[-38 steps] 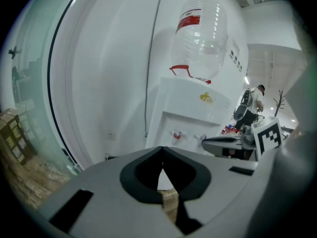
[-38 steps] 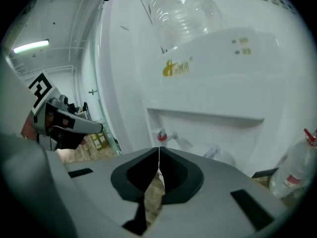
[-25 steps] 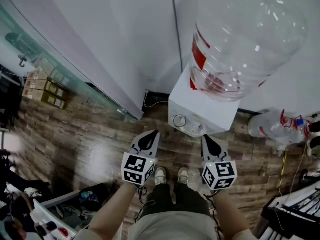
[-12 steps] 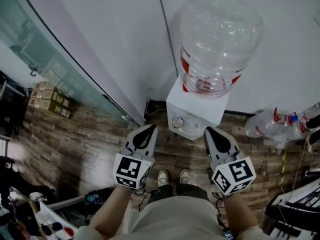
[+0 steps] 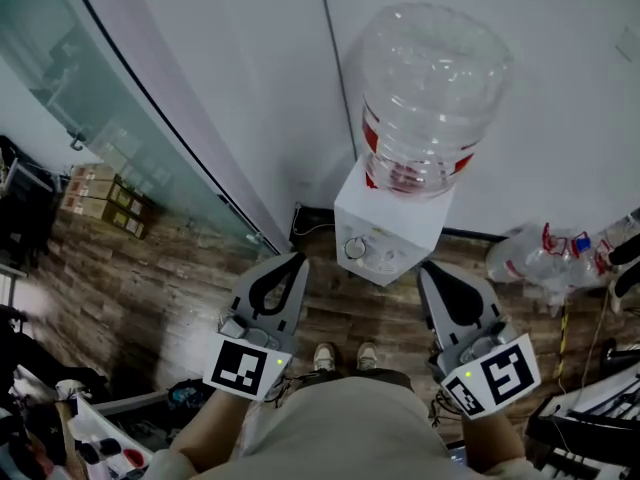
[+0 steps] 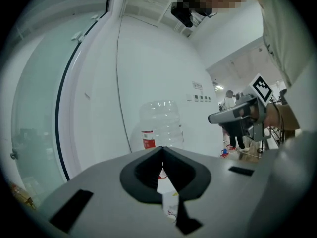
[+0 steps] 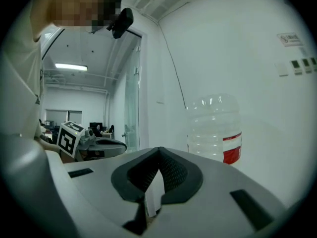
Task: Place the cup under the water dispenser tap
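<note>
The left claw (image 5: 297,259) and the right claw (image 5: 426,268) are both closed tip to tip and hold nothing. They sit just short of the water dispenser (image 5: 388,230), one at each side of its front. The cup appears in no view. Probable fault: a claw reaching the cup while closed would topple it, and a forward swing could strike the dispenser's bottle (image 5: 432,98).

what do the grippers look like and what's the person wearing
Both the left gripper and right gripper are grey wedge-shaped shells with black teardrop pads, each carrying a white cube with black square markers. The person wears a pale top and pale shoes.
</note>
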Motion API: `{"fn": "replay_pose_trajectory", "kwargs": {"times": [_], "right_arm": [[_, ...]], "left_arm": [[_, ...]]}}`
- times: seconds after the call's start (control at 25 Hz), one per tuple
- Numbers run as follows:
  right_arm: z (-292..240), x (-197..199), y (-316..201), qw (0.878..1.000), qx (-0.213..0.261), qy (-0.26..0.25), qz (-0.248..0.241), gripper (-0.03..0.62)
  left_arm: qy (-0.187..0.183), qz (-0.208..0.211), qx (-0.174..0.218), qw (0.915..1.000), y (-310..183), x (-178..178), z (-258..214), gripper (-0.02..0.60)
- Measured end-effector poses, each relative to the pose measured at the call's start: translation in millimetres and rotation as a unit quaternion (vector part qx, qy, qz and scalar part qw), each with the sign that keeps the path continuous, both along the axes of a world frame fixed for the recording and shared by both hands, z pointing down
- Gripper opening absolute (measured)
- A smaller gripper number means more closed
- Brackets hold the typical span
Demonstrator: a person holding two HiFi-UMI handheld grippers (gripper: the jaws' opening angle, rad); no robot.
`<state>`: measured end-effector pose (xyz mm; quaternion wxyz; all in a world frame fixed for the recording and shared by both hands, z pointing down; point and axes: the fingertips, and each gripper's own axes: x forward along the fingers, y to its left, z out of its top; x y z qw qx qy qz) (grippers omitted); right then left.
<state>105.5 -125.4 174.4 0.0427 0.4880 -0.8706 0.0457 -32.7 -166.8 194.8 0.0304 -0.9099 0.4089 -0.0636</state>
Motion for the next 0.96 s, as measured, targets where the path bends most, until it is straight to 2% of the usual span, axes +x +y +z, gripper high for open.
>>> {"fn": "replay_pose_trajectory", "kwargs": {"times": [0.2, 0.36, 0.96], "right_arm": [[-17.6, -3.1, 6.6, 0.999, 0.033, 0.032, -0.003, 0.006], [-21.3, -1.8, 4.2, 0.998, 0.043, 0.051, 0.004, 0.006], [-27.7, 17.3, -7.4, 0.997, 0.060, 0.046, 0.020, 0.006]], "left_arm": [[0.004, -0.019, -0.007, 0.9998, -1.1, -9.7, -5.5, 0.006], [-0.004, -0.019, 0.011, 0.9997, -6.0, -13.1, -11.8, 0.006], [-0.010, -0.014, 0.011, 0.9998, -4.2, -5.9, -18.8, 0.006]]}}
